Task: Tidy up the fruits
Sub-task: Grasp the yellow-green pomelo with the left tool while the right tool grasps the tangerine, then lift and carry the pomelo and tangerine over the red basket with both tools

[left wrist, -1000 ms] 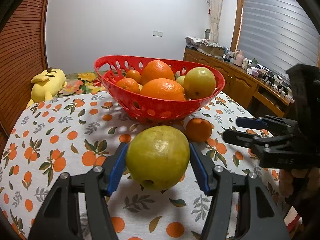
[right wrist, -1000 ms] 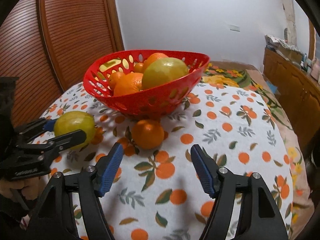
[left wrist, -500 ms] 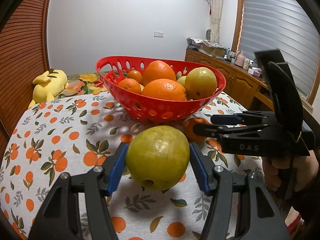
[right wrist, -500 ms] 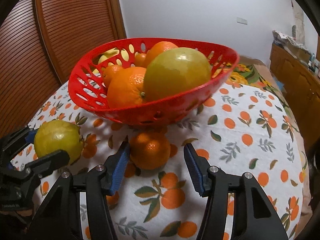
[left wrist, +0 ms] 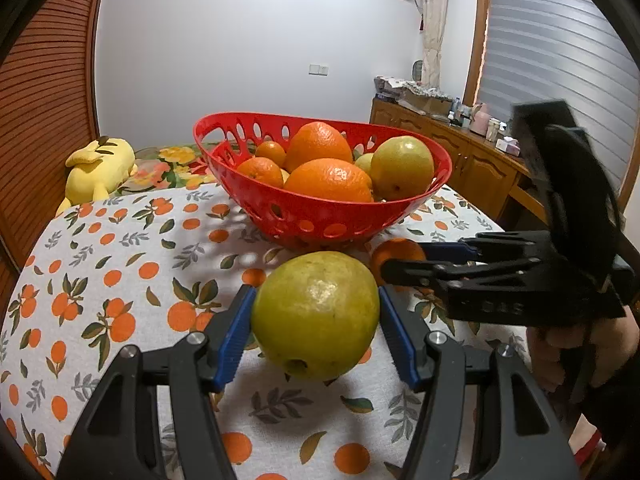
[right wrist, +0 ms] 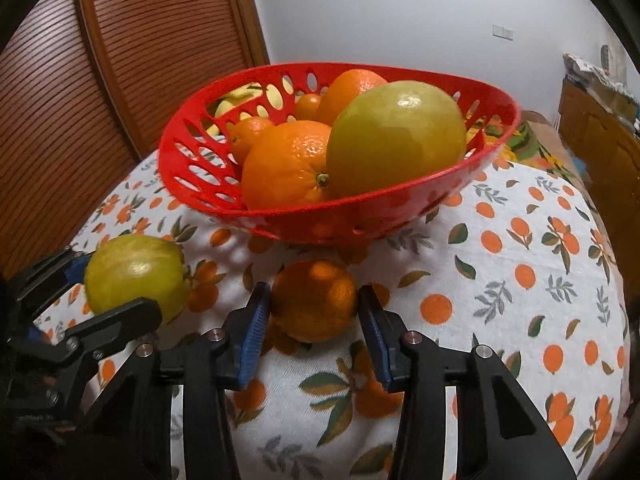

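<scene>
Blue-padded, your left gripper [left wrist: 316, 330] clamps the round yellow-green pear [left wrist: 316, 314] above the orange-print tablecloth [left wrist: 100, 280], while your right gripper [right wrist: 316, 320] closes around the small orange mandarin [right wrist: 315, 300] beside the red perforated plastic basket [right wrist: 280, 220].

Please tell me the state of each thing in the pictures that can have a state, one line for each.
left gripper: shut on the green pear.
green pear: gripped, low over the tablecloth.
right gripper: fingers on both sides of the small orange; whether they clamp it, I cannot tell.
small orange: on the tablecloth, beside the basket.
red basket: upright, holding oranges and pears.
</scene>
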Demonstrator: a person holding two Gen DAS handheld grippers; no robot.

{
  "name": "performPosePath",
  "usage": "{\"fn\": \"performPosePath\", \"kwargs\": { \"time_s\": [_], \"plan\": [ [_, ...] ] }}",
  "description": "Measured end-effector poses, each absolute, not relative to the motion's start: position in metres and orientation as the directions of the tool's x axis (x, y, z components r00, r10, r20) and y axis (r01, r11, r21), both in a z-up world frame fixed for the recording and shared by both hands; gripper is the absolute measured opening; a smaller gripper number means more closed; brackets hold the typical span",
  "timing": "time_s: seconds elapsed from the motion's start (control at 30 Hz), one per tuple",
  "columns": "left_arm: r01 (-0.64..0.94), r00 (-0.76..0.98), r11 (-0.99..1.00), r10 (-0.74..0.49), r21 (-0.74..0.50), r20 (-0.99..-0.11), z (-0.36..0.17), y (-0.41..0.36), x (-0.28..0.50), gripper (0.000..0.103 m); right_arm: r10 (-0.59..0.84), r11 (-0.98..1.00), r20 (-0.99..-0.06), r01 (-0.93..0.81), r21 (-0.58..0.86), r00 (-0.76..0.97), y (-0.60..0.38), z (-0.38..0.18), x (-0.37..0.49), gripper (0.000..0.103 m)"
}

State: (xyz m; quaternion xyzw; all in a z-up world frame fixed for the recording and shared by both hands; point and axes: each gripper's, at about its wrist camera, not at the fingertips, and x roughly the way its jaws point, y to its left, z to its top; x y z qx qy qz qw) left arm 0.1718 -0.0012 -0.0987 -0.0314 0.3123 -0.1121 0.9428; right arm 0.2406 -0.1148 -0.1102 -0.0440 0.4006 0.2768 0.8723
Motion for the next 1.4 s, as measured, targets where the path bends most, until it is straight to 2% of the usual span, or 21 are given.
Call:
{"fn": "performPosePath", "kwargs": {
  "time_s": [0.27, 0.7, 1.03, 1.4],
  "plan": [
    [0.197, 0.787, 0.971, -0.239, -0.136, -0.568, -0.087, -0.001, 0.166, 0.061, 0.489, 0.828, -0.664, -0.540, 0.151, 0.565, -0.130, -0.081, 0.210, 0.045],
    [0.218, 0.822, 0.966, -0.259, -0.141, -0.506, -0.038, 0.008, 0.162, 0.061, 0.524, 0.813, -0.558, -0.573, 0.103, 0.643, -0.138, -0.023, 0.188, 0.045],
    [0.227, 0.835, 0.968, -0.250, -0.108, -0.489, -0.015, 0.012, 0.184, 0.061, 0.499, 0.821, -0.542, -0.569, 0.047, 0.676, -0.138, -0.003, 0.209, 0.045],
    [0.231, 0.827, 0.970, -0.240, -0.082, -0.509, -0.009, 0.011, 0.228, 0.061, 0.483, 0.823, -0.553, -0.568, 0.023, 0.679, -0.137, -0.002, 0.258, 0.045]
  ]
}}
